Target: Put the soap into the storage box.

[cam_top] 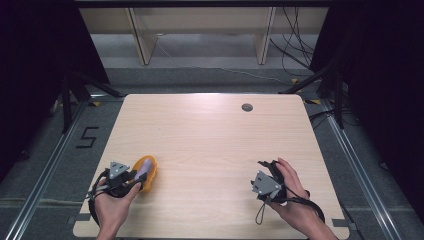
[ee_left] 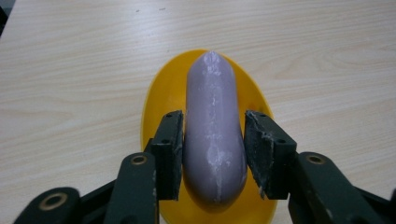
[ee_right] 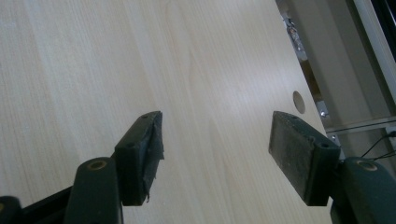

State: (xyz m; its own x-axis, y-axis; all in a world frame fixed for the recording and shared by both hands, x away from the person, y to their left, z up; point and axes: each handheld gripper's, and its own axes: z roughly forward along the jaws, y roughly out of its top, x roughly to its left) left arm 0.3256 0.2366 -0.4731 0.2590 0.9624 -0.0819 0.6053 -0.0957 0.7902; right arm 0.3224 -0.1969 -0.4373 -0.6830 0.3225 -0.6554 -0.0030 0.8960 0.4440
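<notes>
Jaws of the left gripper (ee_left: pixel 212 149) sat close on either side of a purple sausage (ee_left: pixel 214 126) lying in a yellow dish (ee_left: pixel 159 98) near the table's (cam_top: pixel 210 140) front left corner; whether they pressed it was unclear. Those of the right gripper (ee_right: pixel 217 154) stood wide apart, nothing between them, over bare wood at the front right.

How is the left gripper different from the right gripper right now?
The left gripper has its fingers around a purple sausage-shaped thing lying on a yellow dish; the right gripper has nothing between its fingers. The left gripper's fingers sit close together, while the right gripper's are spread wide over bare table. Both have black fingers, and a hand holds each.
</notes>
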